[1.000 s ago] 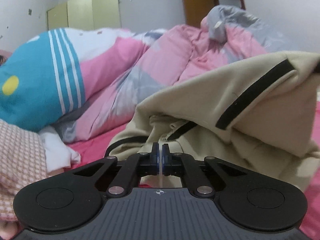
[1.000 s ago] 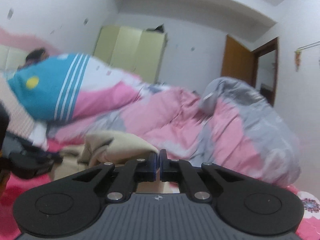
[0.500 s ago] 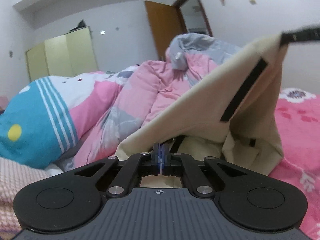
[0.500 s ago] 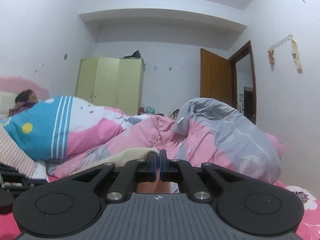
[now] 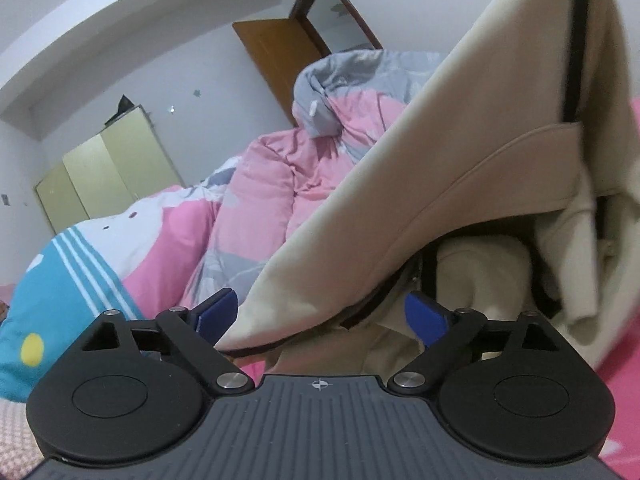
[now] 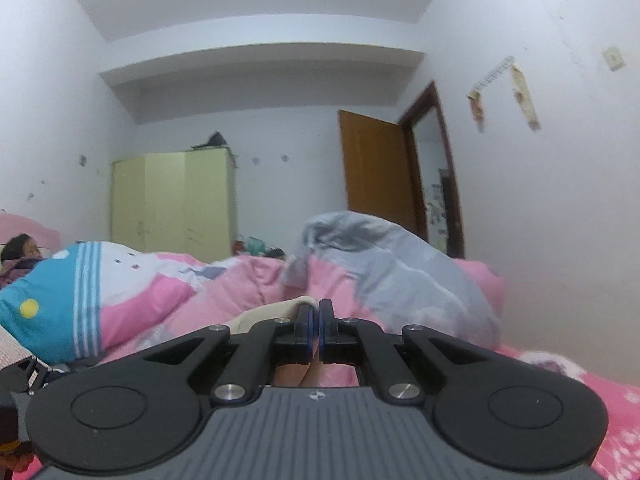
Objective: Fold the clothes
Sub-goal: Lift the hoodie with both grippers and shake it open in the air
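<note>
A beige garment with black stripes (image 5: 460, 152) hangs lifted in the left wrist view, stretched from the upper right down to just in front of my left gripper (image 5: 320, 312). The left gripper is open, its blue pads (image 5: 218, 310) spread wide on either side of the garment's lower edge. In the right wrist view my right gripper (image 6: 319, 320) is shut on a beige fold of the garment (image 6: 272, 312), held high above the bed.
A pink and grey quilt (image 5: 288, 192) is heaped on the bed behind the garment. A blue, white and pink cushion (image 6: 80, 300) lies at the left. A person (image 6: 20, 246) lies at the far left. A green wardrobe (image 6: 172, 200) and a brown door (image 6: 376, 176) stand behind.
The left gripper has opened and let go of the garment. The right gripper has lifted its end of the garment higher, so the cloth now hangs steeply.
</note>
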Motion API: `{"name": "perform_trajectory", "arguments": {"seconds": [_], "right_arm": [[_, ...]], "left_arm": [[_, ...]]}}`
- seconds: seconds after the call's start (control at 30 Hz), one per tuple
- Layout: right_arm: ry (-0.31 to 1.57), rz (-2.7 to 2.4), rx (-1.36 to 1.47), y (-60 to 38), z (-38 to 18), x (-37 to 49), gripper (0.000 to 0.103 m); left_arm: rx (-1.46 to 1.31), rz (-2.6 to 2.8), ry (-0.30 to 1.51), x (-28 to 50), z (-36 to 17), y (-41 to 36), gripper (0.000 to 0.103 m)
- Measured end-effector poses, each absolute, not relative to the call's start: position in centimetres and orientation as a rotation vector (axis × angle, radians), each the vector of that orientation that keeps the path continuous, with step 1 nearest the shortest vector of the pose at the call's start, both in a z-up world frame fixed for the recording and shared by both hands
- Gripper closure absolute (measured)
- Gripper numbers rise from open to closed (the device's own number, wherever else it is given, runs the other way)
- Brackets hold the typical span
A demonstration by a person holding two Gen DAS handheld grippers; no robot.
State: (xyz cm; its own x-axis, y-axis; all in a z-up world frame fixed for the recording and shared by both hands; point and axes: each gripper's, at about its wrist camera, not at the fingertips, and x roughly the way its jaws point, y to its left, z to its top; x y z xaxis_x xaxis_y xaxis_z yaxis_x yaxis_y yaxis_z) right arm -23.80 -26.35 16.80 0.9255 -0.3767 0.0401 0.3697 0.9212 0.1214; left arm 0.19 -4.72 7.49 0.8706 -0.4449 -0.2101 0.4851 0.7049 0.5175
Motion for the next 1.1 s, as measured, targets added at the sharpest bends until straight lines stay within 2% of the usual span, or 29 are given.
{"name": "perform_trajectory", "arguments": {"seconds": [0.17, 0.37, 0.4, 0.43, 0.47, 0.53, 0.63, 0.73, 1.1], "right_arm": [[-0.051, -0.412, 0.176, -27.7, 14.9, -24.8, 0.102], [-0.038, -0.418, 0.229, -28.6, 12.9, -25.0, 0.102], [-0.035, -0.419, 0.237, -28.7, 12.6, -25.1, 0.102], [-0.033, -0.420, 0.246, -28.8, 12.2, -25.1, 0.102], [-0.033, -0.416, 0.245, -28.7, 12.1, -24.9, 0.102], [-0.033, -0.407, 0.245, -28.4, 11.9, -24.5, 0.102], [-0.043, -0.399, 0.245, -28.1, 12.1, -24.4, 0.102], [-0.050, -0.392, 0.242, -27.9, 12.5, -24.9, 0.102], [-0.128, -0.331, 0.219, -25.0, 15.8, -28.6, 0.102]], "left_arm": [[0.628, -0.535, 0.025, 2.1, 7.9, -5.1, 0.011], [0.867, -0.652, -0.010, 4.5, 6.6, -6.6, 0.014], [0.895, -0.666, -0.007, 4.9, 6.3, -6.9, 0.022], [0.914, -0.683, 0.006, 5.2, 6.1, -7.2, 0.037], [0.919, -0.694, 0.023, 5.3, 5.9, -7.5, 0.045], [0.908, -0.692, 0.047, 5.2, 5.7, -7.9, 0.072], [0.840, -0.651, 0.028, 4.6, 5.7, -7.7, 0.091], [0.779, -0.603, -0.019, 3.8, 6.7, -7.1, 0.095], [0.564, -0.458, -0.138, -1.7, 13.8, -1.9, 0.096]]}}
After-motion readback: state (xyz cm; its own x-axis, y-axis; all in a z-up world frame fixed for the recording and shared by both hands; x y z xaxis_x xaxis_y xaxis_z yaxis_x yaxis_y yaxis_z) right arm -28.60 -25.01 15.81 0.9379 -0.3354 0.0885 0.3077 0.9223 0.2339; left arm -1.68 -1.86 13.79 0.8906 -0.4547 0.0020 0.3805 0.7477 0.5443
